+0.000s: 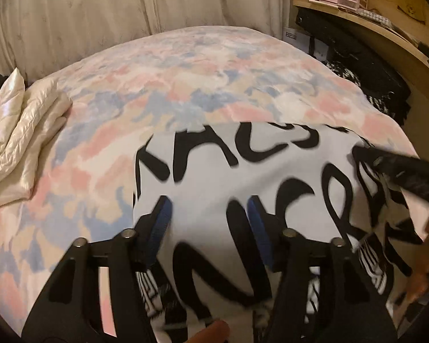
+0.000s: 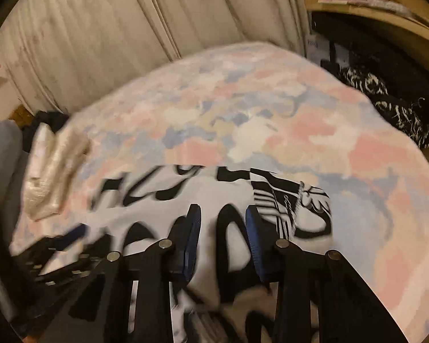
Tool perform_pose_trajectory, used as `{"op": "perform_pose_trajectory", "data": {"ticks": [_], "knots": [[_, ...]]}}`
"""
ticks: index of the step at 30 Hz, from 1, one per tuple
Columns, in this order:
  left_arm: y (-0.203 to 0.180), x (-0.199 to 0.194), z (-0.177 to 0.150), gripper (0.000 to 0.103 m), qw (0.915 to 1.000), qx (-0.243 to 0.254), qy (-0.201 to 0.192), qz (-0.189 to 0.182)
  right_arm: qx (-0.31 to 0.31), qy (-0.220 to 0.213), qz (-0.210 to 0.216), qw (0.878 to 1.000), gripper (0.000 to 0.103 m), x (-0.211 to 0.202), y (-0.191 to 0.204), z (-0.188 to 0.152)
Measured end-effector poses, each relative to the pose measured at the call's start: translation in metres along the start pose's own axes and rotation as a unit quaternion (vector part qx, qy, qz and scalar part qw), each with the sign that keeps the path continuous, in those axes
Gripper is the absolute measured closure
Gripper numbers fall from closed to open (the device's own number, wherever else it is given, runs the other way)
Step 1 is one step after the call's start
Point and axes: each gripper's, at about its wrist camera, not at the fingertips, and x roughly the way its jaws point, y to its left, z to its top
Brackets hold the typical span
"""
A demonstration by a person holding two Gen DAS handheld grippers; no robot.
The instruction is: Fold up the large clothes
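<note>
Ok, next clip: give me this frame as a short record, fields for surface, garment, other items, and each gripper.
surface: bed with pastel patchwork cover
garment: white garment with large black lettering, spread at the bed's near edge
other items: cream satin bundle on the bed's left side; black-and-white fabric off the right edge
left gripper: jaws apart, over the garment
right gripper: jaws apart, over the garment
image quality: motion blur, contact unclear
</note>
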Motion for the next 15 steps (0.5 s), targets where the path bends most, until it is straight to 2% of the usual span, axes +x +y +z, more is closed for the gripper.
{"op": "perform_pose_trajectory", "data": {"ticks": [2,3,5,8,12,15], "knots": [[0.003,0.012,0.0,0.023,0.9999,-0.009,0.009,0.01,0.0,0.037,-0.024,0.999,0.07,0.03,-0.008,-0.001],[0.006,0.017,0.0,0.021,0.9998,-0.014,0.014,0.008,0.006,0.054,-0.033,0.998,0.07,0.044,-0.015,-0.005],[0.013,0.029,-0.003,0.013,0.9993,-0.031,0.021,0.004,0.023,0.061,-0.029,0.997,0.07,0.057,-0.025,-0.009],[0.015,0.04,-0.007,0.008,0.999,-0.037,0.022,0.01,0.036,0.057,-0.018,0.998,0.07,0.066,-0.035,-0.013],[0.017,0.042,-0.007,0.007,0.9991,-0.037,0.02,0.009,0.04,0.057,-0.016,0.997,0.07,0.077,-0.041,-0.015],[0.017,0.037,-0.007,0.007,0.9988,-0.043,0.021,0.011,0.031,0.062,-0.028,0.997,0.07,0.066,-0.036,-0.013]]}}
